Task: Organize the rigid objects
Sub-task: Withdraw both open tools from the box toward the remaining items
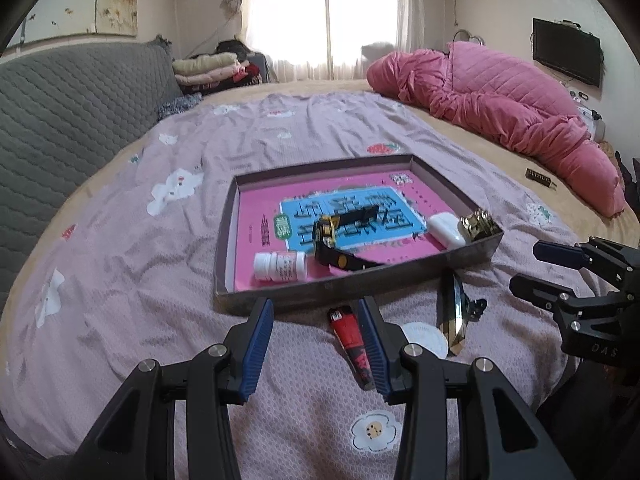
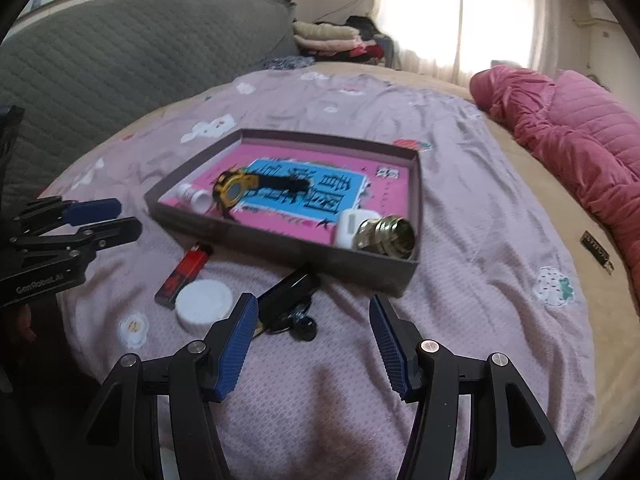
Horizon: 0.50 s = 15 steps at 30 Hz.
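My left claw [image 1: 316, 312] hovers low over the bed, its ribbed blue pads spread apart with nothing between them; the glossy red lighter [image 1: 352, 344] lies on the sheet just inside the right pad, short of the tray's near wall; my right claw [image 2: 312, 320] is likewise parted and empty, hanging above the mauve waffle-weave bedsheet [image 2: 480, 220] printed with flowers and strawberries; just ahead of its left pad lie a flat black object with a shiny faceted edge [image 2: 288, 288] and a round white plastic lid [image 2: 204, 300], the lid just beside the lighter's dark end; the shallow rectangular cardboard tray [image 2: 280, 244] rests on the sheet beyond them, its floor lined with a pink and blue printed sheet; inside it a small white pill bottle [image 1: 280, 265] lies on its side near the front wall, a yellow-cased watch [image 1: 332, 236] with a black strap lies beside it, and in the far right corner a smooth white rounded case [image 1: 446, 229] touches a ridged brassy metal piece [image 1: 478, 222]; a quilted pink duvet [image 1: 500, 96] is heaped well apart to the right.
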Motion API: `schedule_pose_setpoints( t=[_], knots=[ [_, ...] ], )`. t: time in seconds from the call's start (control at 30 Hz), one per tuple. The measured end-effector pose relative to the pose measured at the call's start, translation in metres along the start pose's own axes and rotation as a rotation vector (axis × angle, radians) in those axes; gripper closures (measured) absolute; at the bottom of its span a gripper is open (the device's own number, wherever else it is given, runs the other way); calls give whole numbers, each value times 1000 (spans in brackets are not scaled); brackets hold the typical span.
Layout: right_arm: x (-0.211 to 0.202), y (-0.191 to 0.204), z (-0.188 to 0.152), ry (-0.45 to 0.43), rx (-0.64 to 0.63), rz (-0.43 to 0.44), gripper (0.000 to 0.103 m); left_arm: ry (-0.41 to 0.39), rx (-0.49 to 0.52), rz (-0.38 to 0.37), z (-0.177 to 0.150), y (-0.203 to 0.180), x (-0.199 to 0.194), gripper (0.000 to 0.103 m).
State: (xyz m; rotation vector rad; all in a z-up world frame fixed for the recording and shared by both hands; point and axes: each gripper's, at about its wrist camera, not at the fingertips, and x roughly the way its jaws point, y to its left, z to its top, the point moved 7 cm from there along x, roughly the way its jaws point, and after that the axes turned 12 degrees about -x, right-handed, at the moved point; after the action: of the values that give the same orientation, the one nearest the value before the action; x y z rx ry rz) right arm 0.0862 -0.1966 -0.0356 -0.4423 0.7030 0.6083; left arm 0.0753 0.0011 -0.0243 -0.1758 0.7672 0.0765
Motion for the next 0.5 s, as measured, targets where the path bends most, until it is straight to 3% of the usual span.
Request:
schedule_pose_setpoints(
  t=[0.5],
  knots=[
    [29, 23, -23, 141, -66, 78, 43, 139, -32, -46, -26, -7, 20, 59]
  ],
)
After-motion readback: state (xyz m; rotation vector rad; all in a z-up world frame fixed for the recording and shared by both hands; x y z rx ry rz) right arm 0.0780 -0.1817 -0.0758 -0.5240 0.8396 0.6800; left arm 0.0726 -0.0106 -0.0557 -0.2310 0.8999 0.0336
